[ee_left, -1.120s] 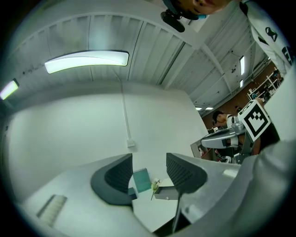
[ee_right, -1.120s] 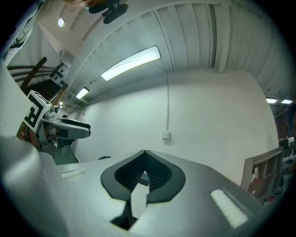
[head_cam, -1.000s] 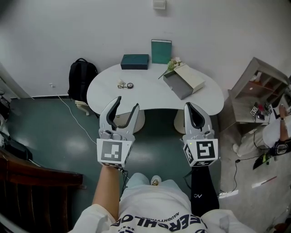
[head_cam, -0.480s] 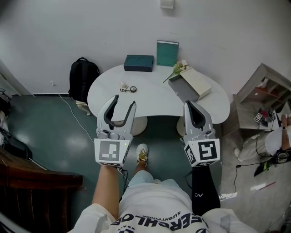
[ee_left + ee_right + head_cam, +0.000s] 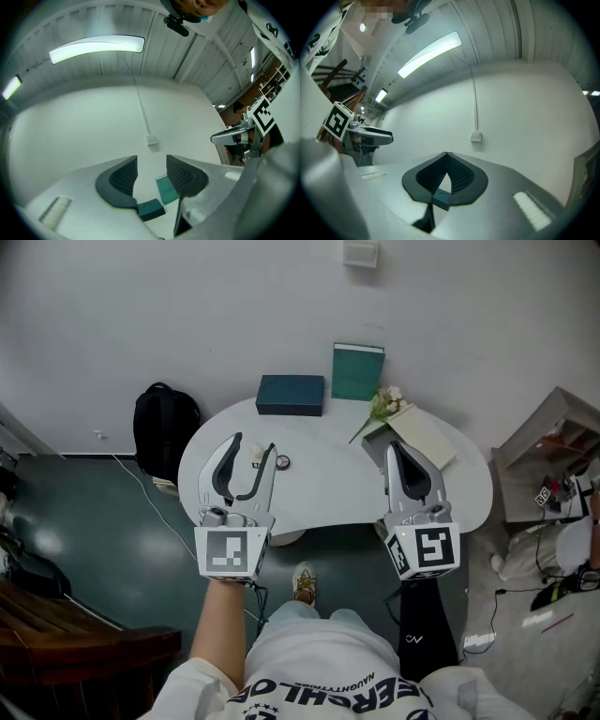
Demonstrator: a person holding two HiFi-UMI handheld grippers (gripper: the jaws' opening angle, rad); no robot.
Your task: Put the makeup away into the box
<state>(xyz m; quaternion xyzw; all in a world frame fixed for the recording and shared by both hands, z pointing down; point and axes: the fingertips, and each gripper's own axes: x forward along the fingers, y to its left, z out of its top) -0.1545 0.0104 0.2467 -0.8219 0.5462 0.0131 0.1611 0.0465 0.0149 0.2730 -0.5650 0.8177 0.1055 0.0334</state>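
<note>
Lying flat, box (image 5: 291, 395) lengthwise left-right

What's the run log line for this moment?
left gripper open, empty | right gripper shut, empty | makeup on table, untouched

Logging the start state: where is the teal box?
Head view: the teal box lies at the table's far edge, left of the upright teal panel.
</note>
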